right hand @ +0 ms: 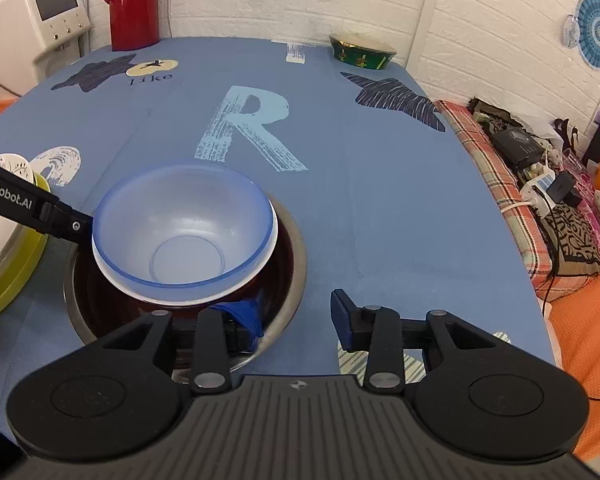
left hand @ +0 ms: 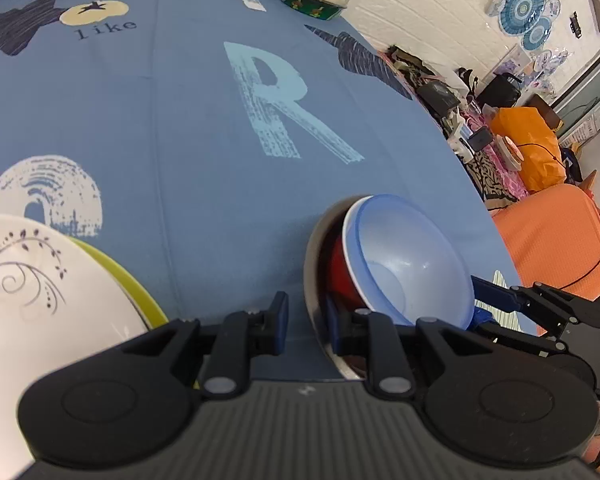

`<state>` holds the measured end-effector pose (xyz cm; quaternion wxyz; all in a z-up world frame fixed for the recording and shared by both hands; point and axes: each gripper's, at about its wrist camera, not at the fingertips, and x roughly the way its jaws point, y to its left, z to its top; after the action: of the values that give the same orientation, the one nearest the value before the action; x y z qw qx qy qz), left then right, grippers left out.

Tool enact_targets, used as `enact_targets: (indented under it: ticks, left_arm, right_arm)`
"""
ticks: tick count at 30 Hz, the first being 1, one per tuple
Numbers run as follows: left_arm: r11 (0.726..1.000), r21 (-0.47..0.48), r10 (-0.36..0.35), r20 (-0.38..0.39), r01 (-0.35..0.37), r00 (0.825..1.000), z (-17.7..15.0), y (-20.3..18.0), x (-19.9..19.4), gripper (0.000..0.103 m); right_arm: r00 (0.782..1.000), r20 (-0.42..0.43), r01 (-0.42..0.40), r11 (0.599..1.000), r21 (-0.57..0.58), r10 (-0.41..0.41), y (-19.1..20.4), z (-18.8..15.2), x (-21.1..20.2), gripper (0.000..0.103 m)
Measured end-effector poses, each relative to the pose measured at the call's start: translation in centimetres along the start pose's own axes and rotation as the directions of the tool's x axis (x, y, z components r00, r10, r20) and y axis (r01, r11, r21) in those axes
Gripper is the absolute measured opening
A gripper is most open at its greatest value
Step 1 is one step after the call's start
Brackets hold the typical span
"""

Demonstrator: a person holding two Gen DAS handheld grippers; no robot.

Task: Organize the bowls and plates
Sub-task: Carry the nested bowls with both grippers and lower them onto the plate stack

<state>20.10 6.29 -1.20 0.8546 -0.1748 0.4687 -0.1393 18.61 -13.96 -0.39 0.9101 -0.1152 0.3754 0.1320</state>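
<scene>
Hand-held gripper, left [left hand: 306, 326]: jaws parted, straddling the near rim of the steel bowl [left hand: 311, 264], one finger outside and one inside, clamping nothing. Hand-held gripper, right [right hand: 298, 320]: jaws wide apart, its left finger dipping inside the steel bowl's rim, its right finger over bare cloth; it too holds nothing.

Bench [right hand: 380, 200]: covered in blue cloth printed with a pale "R". Plate stack, at the left edge: white patterned plate [left hand: 32, 280] resting on a yellow-green plate [left hand: 136, 292], well apart from the bowls. Bowl nest, near the front edge: steel bowl outermost, a red bowl [left hand: 340, 276] within it, and a translucent blue bowl [right hand: 184, 228] uppermost, tilted rather than seated level. Green patterned bowl [right hand: 362, 54]: alone at the far edge, near the wall.

Judged step: settling or lifting the nest. To do it well, both grippers should pinch opposite sides of the steel rim, close evenly, and keep the stack level so the loose blue bowl cannot slide out.
</scene>
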Motion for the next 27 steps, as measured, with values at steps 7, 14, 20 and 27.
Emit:
enact_targets:
  ticks: [7,14,20,27]
  left_arm:
    - [1.000,0.014,-0.025,0.020,0.025,0.999,-0.3,0.1,-0.1,0.014]
    - [0.998,0.055,-0.026,0.034,0.024,0.999,-0.4,-0.5,-0.2,0.000]
    - [0.998,0.067,0.002,0.041,-0.005,0.999,-0.3,-0.5,-0.4,0.000]
    - [0.997,0.071,0.032,0.062,-0.037,0.998,0.3,-0.2,-1.5,0.000]
  right_arm:
    - [0.996,0.035,-0.090,0.989,0.118,0.086,-0.8,-0.4,-0.1,0.000]
    - [0.987,0.070,-0.153,0.968,0.199,0.141,-1.1,-0.9,-0.3,0.000]
    - [0.985,0.087,-0.165,0.969,0.184,0.151,-0.5,-1.0,-0.4,0.000]
    - [0.979,0.103,-0.192,0.961,0.198,0.175,0.1,-0.7,-0.4,0.000]
